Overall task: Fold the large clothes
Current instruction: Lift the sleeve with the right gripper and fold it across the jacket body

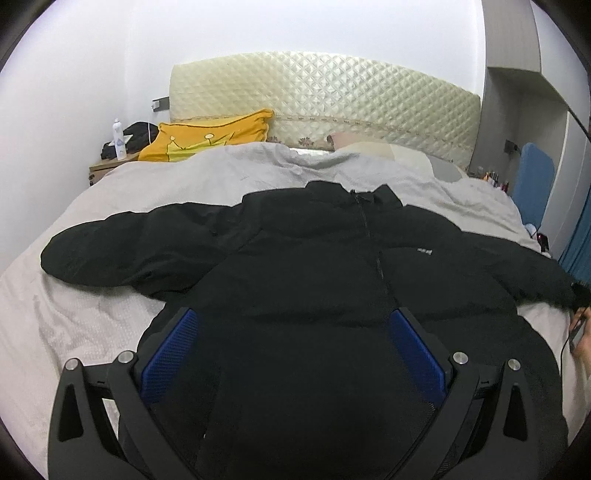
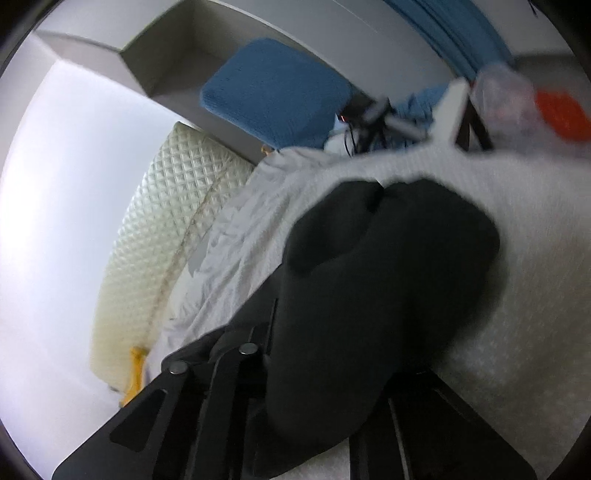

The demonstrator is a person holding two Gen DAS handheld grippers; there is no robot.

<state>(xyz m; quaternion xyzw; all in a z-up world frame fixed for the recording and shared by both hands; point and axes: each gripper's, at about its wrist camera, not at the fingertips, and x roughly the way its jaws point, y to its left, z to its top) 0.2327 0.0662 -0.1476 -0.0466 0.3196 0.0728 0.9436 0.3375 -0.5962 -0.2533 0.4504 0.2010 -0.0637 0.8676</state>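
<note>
A black puffer jacket (image 1: 314, 266) lies front up on the bed, zipped, sleeves spread left and right. My left gripper (image 1: 295, 325) is open over the jacket's lower hem, its blue pads (image 1: 173, 354) wide apart with the fabric bulging between them. In the right wrist view my right gripper (image 2: 354, 332) is shut on the jacket's right sleeve cuff (image 2: 391, 251), which hides the fingertips. That view is tilted and blurred. The held sleeve end also shows at the right edge of the left wrist view (image 1: 569, 291).
The bed has a pale grey sheet (image 1: 110, 317) and a quilted cream headboard (image 1: 325, 96). A yellow pillow (image 1: 207, 136) lies at the head. A nightstand with a bottle (image 1: 118, 140) stands at left. A blue chair (image 2: 273, 92) and blue curtain (image 2: 458, 33) are beside the bed.
</note>
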